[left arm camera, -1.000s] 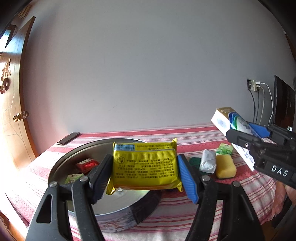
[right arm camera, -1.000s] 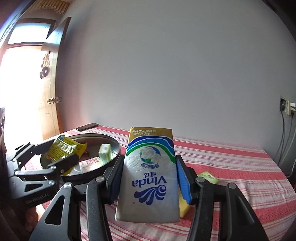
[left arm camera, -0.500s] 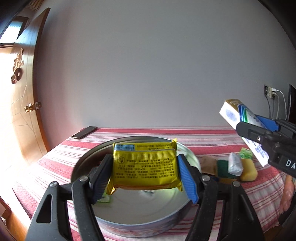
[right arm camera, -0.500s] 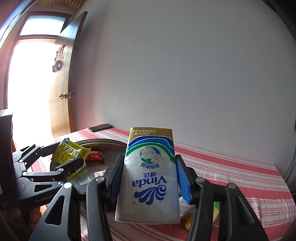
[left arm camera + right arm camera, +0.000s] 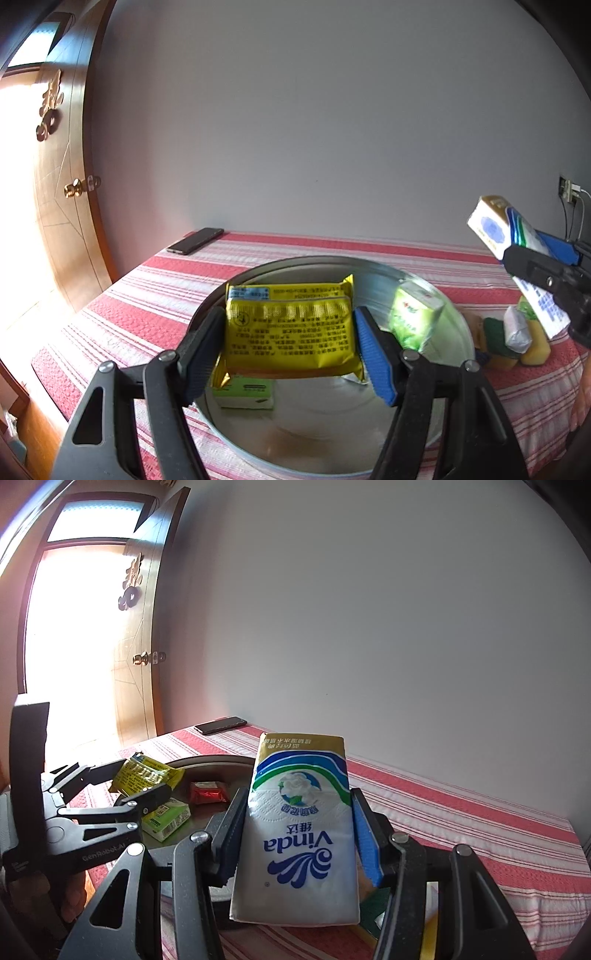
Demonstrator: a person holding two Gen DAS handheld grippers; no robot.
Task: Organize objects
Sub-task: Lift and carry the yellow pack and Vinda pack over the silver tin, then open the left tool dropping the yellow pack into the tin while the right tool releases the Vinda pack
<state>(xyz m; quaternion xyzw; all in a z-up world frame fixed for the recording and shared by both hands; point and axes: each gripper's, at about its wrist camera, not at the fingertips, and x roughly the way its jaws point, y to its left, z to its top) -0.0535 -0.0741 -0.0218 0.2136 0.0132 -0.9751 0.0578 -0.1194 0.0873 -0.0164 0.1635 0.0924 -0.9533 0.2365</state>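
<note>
Sorting into the round metal tray (image 5: 456,317), roughly halfway by my read. Already in the tray: a green box (image 5: 413,319) at its 2 o'clock, a pale green-and-white box (image 5: 245,395) at 8 o'clock under my left load, and a red packet (image 5: 208,792) that only the right camera shows. Left to move: a small cluster on the striped tablecloth (image 5: 129,317) just outside the tray at 3 o'clock: yellow sponge (image 5: 537,345), white wrapped item (image 5: 517,328), dark green pad (image 5: 493,332); anything behind them I can't make out. Phone (image 5: 195,240) sits at the table's far 11 o'clock corner, well apart. My left gripper (image 5: 290,332) is about half spread, pads pinching the yellow snack packet (image 5: 291,325) by its short ends, hovering over the tray. My right gripper (image 5: 297,834) is a bit narrower, clamped on the Vinda tissue pack (image 5: 299,830) by its long sides, logo upside down, near the tray's 4 o'clock rim. Next, I'd guess: drop both in.
</note>
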